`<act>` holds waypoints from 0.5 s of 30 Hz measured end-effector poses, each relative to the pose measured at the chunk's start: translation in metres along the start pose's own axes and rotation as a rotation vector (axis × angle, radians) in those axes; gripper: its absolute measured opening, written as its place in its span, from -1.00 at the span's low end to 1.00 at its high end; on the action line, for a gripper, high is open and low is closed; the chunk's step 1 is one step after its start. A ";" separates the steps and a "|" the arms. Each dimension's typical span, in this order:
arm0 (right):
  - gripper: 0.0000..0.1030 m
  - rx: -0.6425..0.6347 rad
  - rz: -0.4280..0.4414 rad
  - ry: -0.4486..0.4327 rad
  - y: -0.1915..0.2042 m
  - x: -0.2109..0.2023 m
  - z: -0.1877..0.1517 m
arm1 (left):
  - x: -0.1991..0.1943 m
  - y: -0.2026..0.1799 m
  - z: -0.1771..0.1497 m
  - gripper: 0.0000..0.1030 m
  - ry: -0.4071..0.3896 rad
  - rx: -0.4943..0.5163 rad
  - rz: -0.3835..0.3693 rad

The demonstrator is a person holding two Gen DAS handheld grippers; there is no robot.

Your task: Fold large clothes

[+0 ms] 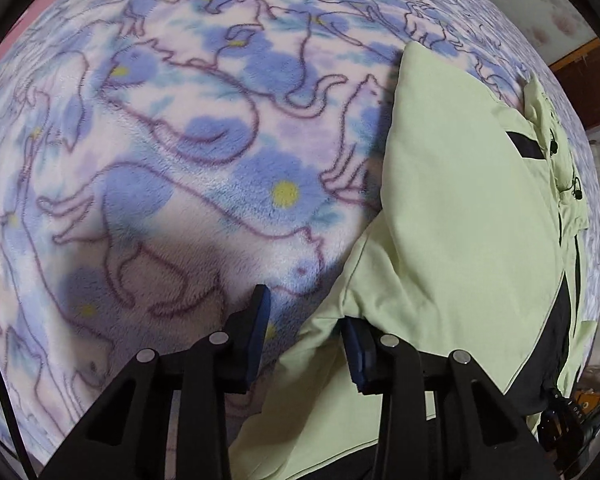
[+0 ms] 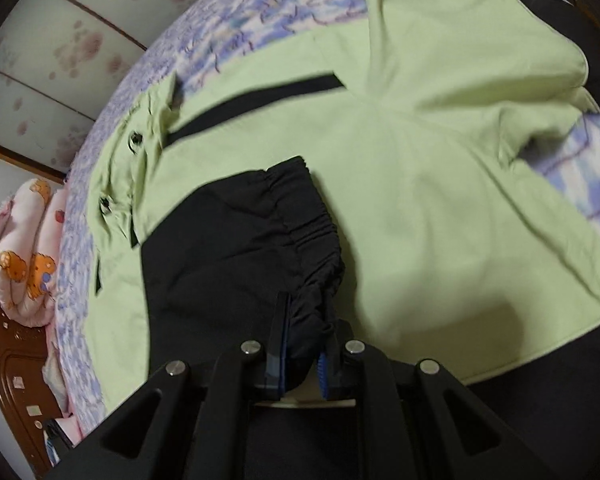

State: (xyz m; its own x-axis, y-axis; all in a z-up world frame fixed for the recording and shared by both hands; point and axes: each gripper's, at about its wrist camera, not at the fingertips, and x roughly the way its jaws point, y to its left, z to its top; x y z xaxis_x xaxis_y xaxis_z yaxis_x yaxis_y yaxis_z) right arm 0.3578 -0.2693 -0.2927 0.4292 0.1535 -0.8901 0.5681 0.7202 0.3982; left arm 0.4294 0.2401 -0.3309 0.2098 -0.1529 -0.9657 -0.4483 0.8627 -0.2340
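Pale-green jacket (image 2: 420,200) of smooth woven cloth, trimmed in black, spread flat on a fleece blanket (image 1: 160,180) printed with blue flowers and purple cat outlines. Hood (image 2: 460,40) of the jacket turned toward the far side, away from both grippers. Black elastic-gathered cuff (image 2: 292,216) of one sleeve folded in over the green back panel of the jacket. Right gripper (image 2: 302,344) clenched on the near corner of that cuff, dark fabric bunched between the blue pads. Black zipper stripe (image 2: 260,100) running slantwise across the jacket beyond the cuff, two dark snap buttons (image 2: 134,140) on the flap at the jacket's left edge.

Left gripper (image 1: 306,344) low at the jacket's left border, jaws part-way apart, right finger (image 1: 358,356) against a fold of green cloth, left finger (image 1: 258,336) over the blanket; possibly pinching the fold, but contact on both pads hard to confirm here.

Rolled pink quilt (image 2: 28,248) with orange bears left of the jacket, past the blanket's edge. Brown wooden furniture (image 2: 12,380) below the quilt.
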 end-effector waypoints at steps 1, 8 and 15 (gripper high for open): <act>-0.80 -0.022 -0.008 0.000 0.001 0.002 -0.003 | 0.000 0.003 0.000 -0.33 0.002 -0.027 -0.013; -0.80 -0.058 -0.033 0.025 0.003 0.016 -0.002 | 0.002 -0.004 -0.004 -0.33 -0.014 -0.008 0.027; -0.37 -0.020 -0.137 0.000 0.009 -0.008 -0.004 | -0.020 -0.043 -0.010 -0.33 -0.035 0.196 0.176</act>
State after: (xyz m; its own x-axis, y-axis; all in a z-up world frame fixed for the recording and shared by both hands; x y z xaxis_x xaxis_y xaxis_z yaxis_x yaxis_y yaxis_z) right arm 0.3566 -0.2610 -0.2829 0.3490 0.0527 -0.9356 0.6071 0.7479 0.2686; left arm 0.4356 0.2016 -0.3027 0.1748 0.0214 -0.9844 -0.3041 0.9520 -0.0333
